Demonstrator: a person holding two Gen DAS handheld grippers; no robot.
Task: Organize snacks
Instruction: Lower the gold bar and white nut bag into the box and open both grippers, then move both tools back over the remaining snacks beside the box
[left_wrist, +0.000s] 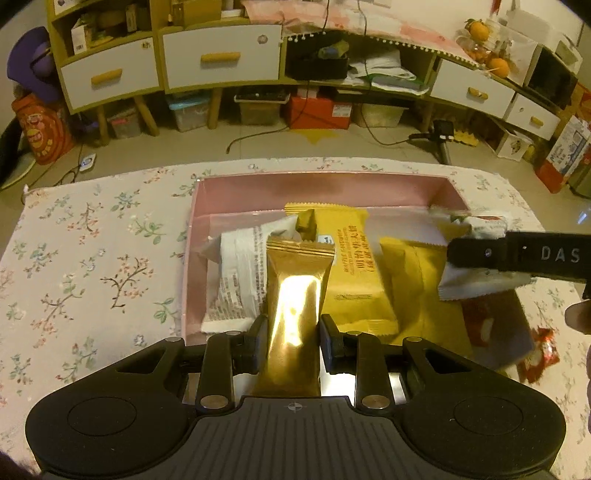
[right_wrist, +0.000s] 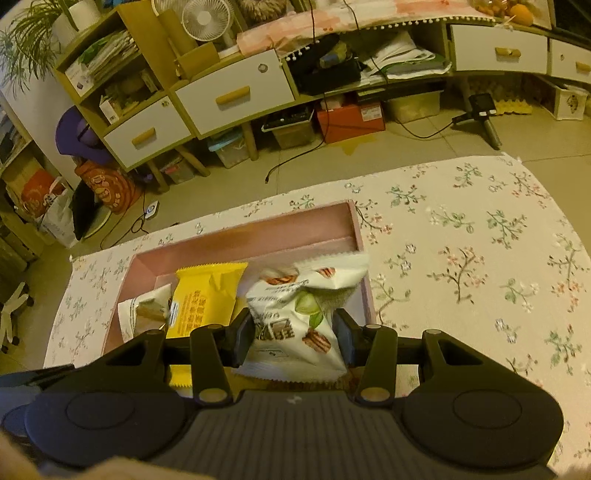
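Over the pink tray (left_wrist: 195, 221) at frame centre, our left gripper (left_wrist: 290, 332) clamps a slick gold snack bar (left_wrist: 295, 291); our right gripper (right_wrist: 293, 336) pinches a light, crinkly white snack packet (right_wrist: 295, 317) mid-body.

Behind the floral-clothed bench (right_wrist: 461, 236) stands a drawer cabinet (left_wrist: 221, 59) — red box (left_wrist: 319, 110) beneath it, white fan (right_wrist: 205, 16) on top.

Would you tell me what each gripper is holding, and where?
Left gripper pinches the gold packet around its middle; right gripper pinches the white packet near its lower half.
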